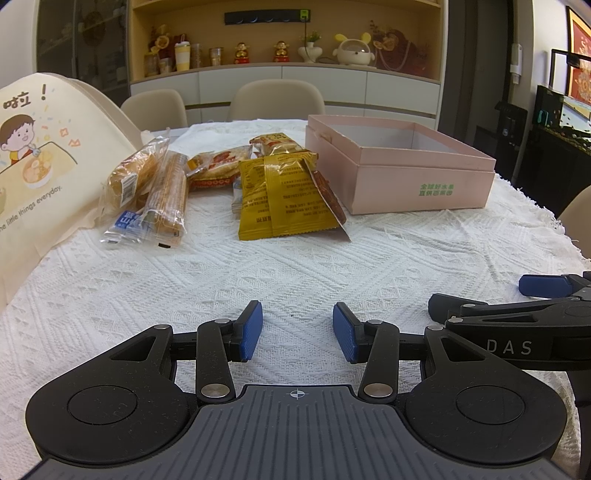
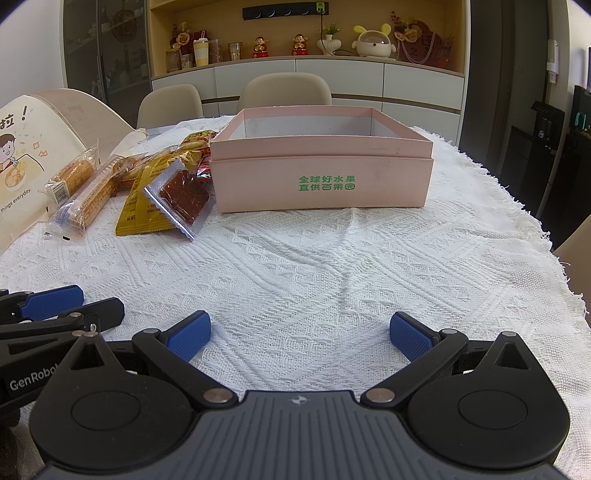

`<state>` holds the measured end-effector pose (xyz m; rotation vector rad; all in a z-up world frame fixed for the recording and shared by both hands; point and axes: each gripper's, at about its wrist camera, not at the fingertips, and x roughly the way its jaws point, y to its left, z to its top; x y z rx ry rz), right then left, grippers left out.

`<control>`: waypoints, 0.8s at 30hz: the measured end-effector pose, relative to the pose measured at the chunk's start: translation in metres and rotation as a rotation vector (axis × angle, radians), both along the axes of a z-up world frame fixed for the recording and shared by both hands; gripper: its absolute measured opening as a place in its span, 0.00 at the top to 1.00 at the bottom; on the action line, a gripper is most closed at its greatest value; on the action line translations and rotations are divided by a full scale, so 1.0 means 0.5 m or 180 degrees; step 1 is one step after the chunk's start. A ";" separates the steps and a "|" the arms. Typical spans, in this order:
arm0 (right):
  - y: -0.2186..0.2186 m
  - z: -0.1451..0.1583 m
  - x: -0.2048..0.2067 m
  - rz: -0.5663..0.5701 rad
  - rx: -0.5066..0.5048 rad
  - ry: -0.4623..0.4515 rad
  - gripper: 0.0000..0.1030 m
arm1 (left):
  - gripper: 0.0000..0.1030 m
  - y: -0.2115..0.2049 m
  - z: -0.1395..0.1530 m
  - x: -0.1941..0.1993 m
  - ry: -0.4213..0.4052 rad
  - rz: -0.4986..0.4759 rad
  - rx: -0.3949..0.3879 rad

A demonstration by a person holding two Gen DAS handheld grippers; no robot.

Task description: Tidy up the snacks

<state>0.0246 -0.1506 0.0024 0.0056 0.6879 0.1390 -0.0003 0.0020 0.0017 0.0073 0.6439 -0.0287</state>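
**Two grippers idle, snacks waiting**

Both my left gripper (image 1: pixel 297 332) and right gripper (image 2: pixel 299 334) hover with jaws apart, holding nothing, over the near tablecloth (image 1: pixel 295 266). Snack packets (image 1: pixel 284 192) lie far left, touching the open pink box (image 2: pixel 325 173).

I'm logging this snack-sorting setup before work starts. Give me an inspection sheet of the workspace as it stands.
Surface: white woven tablecloth, some creases.
Job's things: pink box, open, appears empty; snack packets piled left of it.
Clutter: cream tote bag at the left edge.
Grippers: left claw open, nothing between its pads; right claw wider open, also nothing held.
Cables: one hanging from the wall socket strip.
Surroundings: chairs, shelf with ornaments.
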 end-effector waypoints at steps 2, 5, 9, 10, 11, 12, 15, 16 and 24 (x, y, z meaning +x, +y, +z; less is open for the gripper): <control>0.000 0.000 0.000 0.0000 0.0000 0.0000 0.00 | 0.53 0.000 0.000 0.000 0.0000 0.0000 -0.0004; 0.000 0.000 0.000 0.0000 0.0000 0.0000 0.00 | 0.53 0.000 0.000 0.000 0.0000 0.0000 -0.0002; -0.001 0.001 0.000 0.0000 0.0001 0.0001 0.00 | 0.53 -0.001 0.000 -0.001 0.0001 -0.0001 0.0011; -0.001 0.001 0.000 0.0000 0.0001 0.0001 0.00 | 0.53 -0.001 0.001 -0.001 0.0002 -0.0001 0.0016; -0.001 0.001 0.000 0.0000 0.0001 0.0001 0.00 | 0.53 -0.001 0.001 -0.001 0.0002 -0.0001 0.0013; -0.001 0.001 0.000 0.0000 0.0001 0.0001 0.00 | 0.53 -0.001 0.001 -0.001 0.0003 -0.0002 0.0008; -0.001 0.001 0.000 0.0000 0.0000 0.0001 0.00 | 0.53 -0.002 0.001 -0.001 0.0004 -0.0002 0.0016; -0.001 0.001 0.000 0.0000 0.0001 0.0001 0.00 | 0.53 -0.001 0.001 -0.001 0.0004 -0.0003 0.0015; 0.002 0.000 0.002 0.0003 -0.0010 0.0003 0.00 | 0.53 -0.002 -0.001 0.002 0.0012 -0.0004 0.0000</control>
